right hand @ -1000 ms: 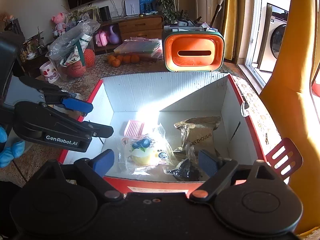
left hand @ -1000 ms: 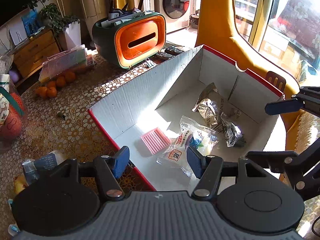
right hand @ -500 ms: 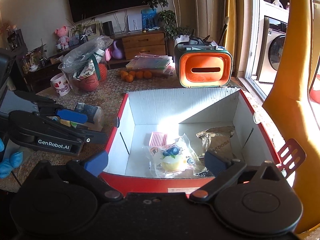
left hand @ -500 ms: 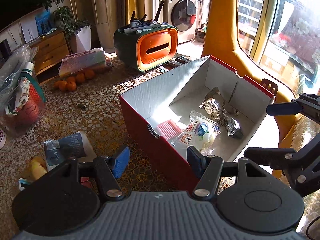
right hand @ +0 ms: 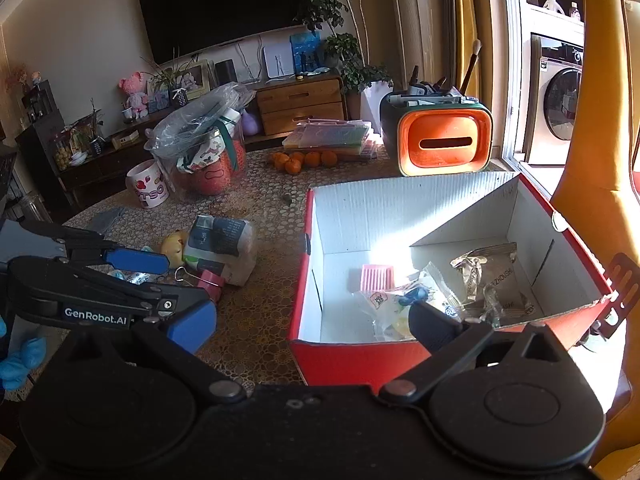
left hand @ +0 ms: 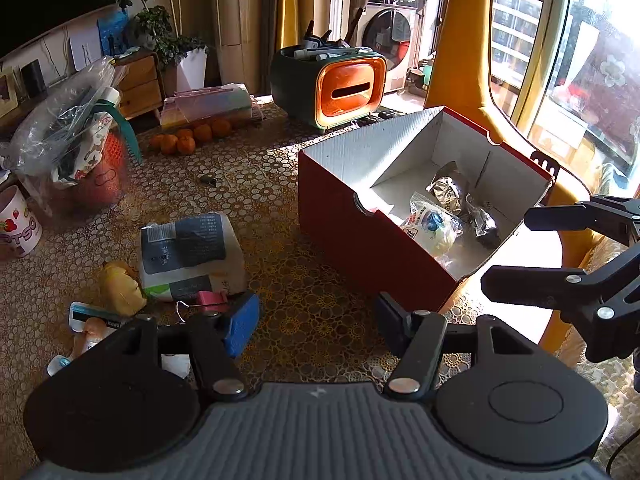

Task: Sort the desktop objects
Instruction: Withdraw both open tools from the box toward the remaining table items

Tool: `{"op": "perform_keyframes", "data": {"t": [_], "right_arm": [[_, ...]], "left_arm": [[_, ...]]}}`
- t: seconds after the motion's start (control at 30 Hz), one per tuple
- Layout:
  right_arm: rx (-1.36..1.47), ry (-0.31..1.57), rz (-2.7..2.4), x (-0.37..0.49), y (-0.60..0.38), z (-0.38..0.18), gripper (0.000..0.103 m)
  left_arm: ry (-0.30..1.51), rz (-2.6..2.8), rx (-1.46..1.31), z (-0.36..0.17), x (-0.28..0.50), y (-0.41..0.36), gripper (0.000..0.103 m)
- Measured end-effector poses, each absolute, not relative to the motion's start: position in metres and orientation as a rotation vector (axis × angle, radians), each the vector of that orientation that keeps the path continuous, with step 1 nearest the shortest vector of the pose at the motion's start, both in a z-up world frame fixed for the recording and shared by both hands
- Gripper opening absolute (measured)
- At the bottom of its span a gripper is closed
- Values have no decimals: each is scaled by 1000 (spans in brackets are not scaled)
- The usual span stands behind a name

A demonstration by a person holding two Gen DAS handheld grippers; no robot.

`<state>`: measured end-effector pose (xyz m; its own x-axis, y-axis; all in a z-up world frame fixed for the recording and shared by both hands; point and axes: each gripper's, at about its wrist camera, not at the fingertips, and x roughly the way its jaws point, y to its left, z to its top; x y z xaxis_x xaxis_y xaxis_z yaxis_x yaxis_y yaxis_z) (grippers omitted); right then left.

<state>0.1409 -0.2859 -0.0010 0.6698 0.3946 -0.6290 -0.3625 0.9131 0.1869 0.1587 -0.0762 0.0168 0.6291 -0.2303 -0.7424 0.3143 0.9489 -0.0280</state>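
Observation:
A red cardboard box (left hand: 360,240) (right hand: 400,354) with a white inside holds a clear-wrapped cake (left hand: 430,226) (right hand: 404,300), foil snack packets (left hand: 448,192) (right hand: 488,272) and a pink ridged pad (right hand: 376,277). Left of it lie a white and grey tissue pack (left hand: 188,252) (right hand: 222,246), a pink binder clip (left hand: 208,302) (right hand: 210,280) and a yellow toy (left hand: 120,286) (right hand: 174,244). My left gripper (left hand: 316,322) is open and empty over the tablecloth between box and tissue pack. My right gripper (right hand: 312,324) is open and empty at the box's near-left corner.
An orange and green organiser (left hand: 344,90) (right hand: 440,142) stands behind the box. Oranges (left hand: 188,140) (right hand: 300,160), a bagged red basket (left hand: 80,148) (right hand: 204,152), a mug (right hand: 148,190) and small packets (left hand: 88,320) sit on the patterned table. A yellow chair (right hand: 592,160) is at right.
Both grippers have drawn back and leftward from above the box; the tissue pack, clip and toy have come into view. Both stay open and empty.

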Motion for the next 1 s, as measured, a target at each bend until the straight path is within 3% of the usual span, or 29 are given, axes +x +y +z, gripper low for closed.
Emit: {"op": "perform_keyframes", "data": {"t": [0.2, 0.3, 0.77, 0.87, 1.0], "right_arm": [[133, 682, 429, 131, -274, -5, 103], [142, 666, 428, 127, -265, -6, 103], [69, 634, 462, 117, -205, -12, 103], [53, 641, 451, 118, -193, -16, 103], [22, 659, 458, 120, -177, -24, 102]], "left_arm": [[812, -291, 95, 14, 138, -52, 63], [805, -277, 70, 12, 130, -39, 73], [762, -188, 15, -10, 94, 22, 90], [751, -171, 3, -16, 89, 35, 101], [743, -145, -3, -25, 86, 53, 102]]}}
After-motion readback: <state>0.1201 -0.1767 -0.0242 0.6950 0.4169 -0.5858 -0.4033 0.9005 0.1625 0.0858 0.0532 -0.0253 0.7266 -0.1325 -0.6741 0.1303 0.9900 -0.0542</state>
